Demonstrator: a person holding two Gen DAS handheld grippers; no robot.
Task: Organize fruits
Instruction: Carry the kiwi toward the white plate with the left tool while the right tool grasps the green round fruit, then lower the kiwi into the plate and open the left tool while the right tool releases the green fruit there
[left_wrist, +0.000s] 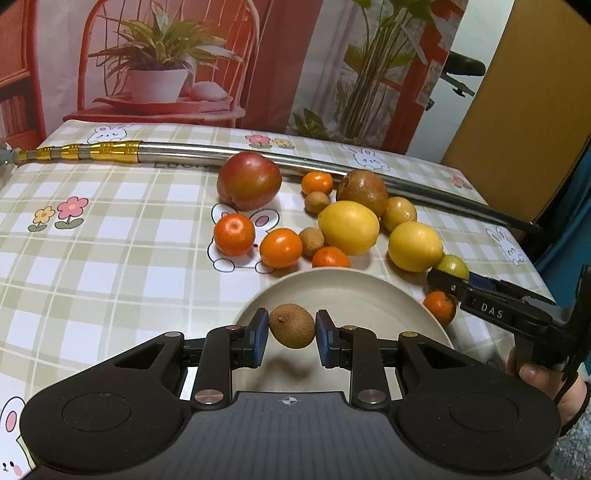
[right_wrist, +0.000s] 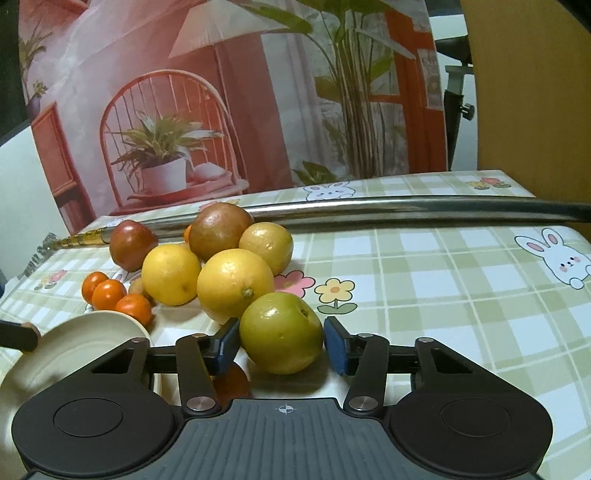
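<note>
My left gripper is shut on a small brown fruit and holds it just above the beige plate; its shadow falls on the plate. My right gripper is open, its blue pads on either side of a yellow-green fruit that rests on the table, with a thin gap at the right pad. That fruit also shows beside the right gripper's black finger. Behind the plate lie two lemons, several small oranges, a red fruit and a brownish round fruit.
A long metal rod with a gold end crosses the back of the checked tablecloth. A small orange sits against the plate's right rim. A hand holds the right gripper. A printed backdrop stands behind the table.
</note>
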